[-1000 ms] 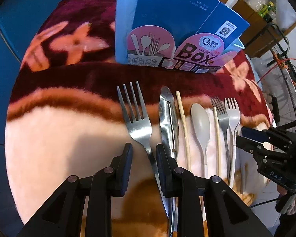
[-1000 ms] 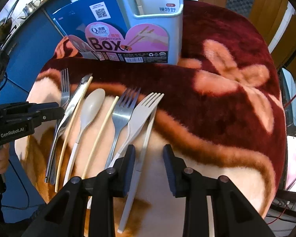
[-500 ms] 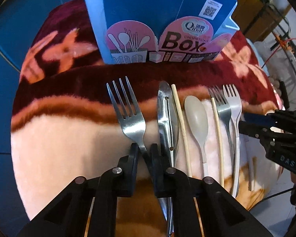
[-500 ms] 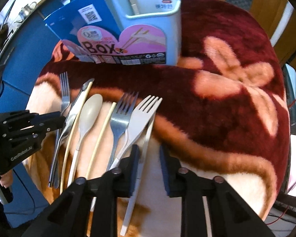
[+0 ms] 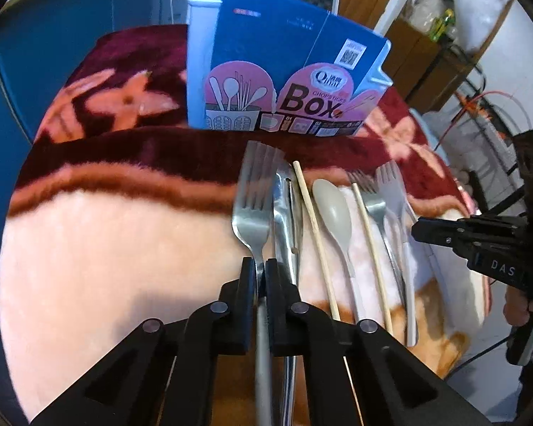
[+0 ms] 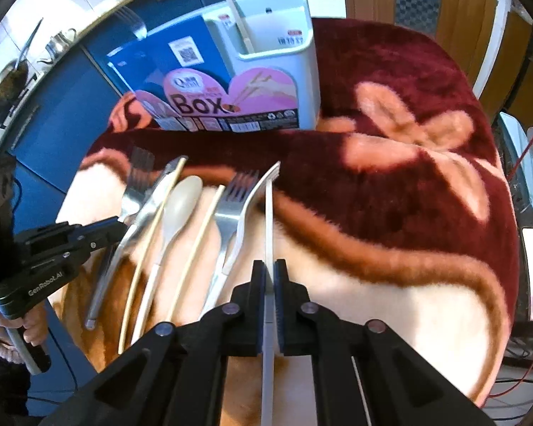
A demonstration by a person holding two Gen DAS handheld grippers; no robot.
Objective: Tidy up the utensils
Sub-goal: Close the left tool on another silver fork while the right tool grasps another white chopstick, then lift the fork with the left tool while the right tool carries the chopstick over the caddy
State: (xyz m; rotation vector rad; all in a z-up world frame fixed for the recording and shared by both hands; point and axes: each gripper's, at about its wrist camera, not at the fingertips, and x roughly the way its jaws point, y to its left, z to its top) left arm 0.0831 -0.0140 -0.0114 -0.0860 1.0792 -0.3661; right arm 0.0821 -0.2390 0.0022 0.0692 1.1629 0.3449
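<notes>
My left gripper (image 5: 260,272) clenched on stiff steel fork (image 5: 253,209) at slim neck; right gripper (image 6: 270,276) clenched on light, slick pale plastic fork (image 6: 268,220) mid-handle, edge-up; both could pivot.

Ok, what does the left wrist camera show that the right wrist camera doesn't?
Left only: a close-up of the left gripper, jaws just closed, pinching the steel fork by its handle. Right only: the right gripper, jaws also just closed, on a pale utensil seen edge-on, plus a chopstick standing in the blue box. Both: that box, the grey spoon and the red blanket.
</notes>
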